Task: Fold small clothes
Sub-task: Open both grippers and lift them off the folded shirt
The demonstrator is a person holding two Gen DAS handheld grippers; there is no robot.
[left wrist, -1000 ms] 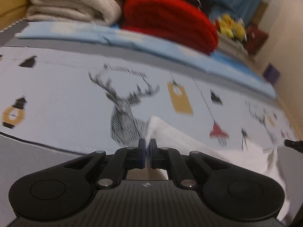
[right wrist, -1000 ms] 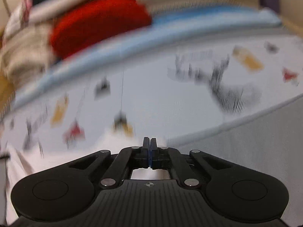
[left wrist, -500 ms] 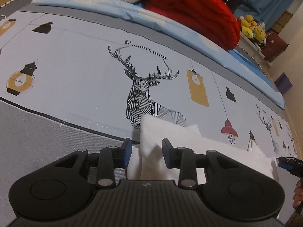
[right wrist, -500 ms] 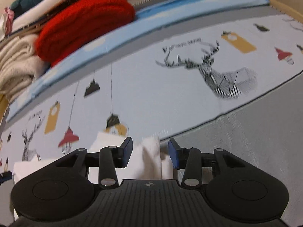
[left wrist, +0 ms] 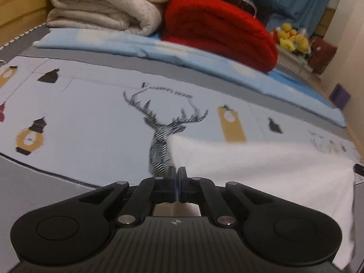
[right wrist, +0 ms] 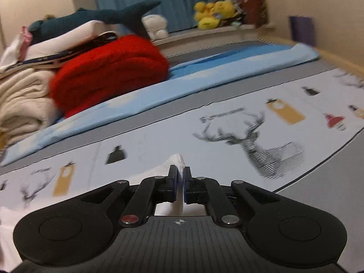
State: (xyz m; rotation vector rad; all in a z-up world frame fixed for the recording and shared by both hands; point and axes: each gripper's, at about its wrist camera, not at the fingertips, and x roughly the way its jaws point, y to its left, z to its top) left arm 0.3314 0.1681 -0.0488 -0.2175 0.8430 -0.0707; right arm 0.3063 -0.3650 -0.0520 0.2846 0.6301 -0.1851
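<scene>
Both claws are clamped on the white garment (left wrist: 261, 166) right now. Your left claw (left wrist: 177, 177) pinches one corner, and the cloth spreads away toward 3 o'clock over the deer-print bedsheet (left wrist: 91, 118). Your right claw (right wrist: 180, 179) grips another corner, a white peak poking up at 12 o'clock between its fingers (blue pads pressed onto the fabric). Beyond it, at 10 o'clock, sits the red blanket (right wrist: 109, 68) beside the cream blanket (right wrist: 20, 100).

white cloth (left wrist: 261, 166) (plain), stretched, corners pinched
</scene>
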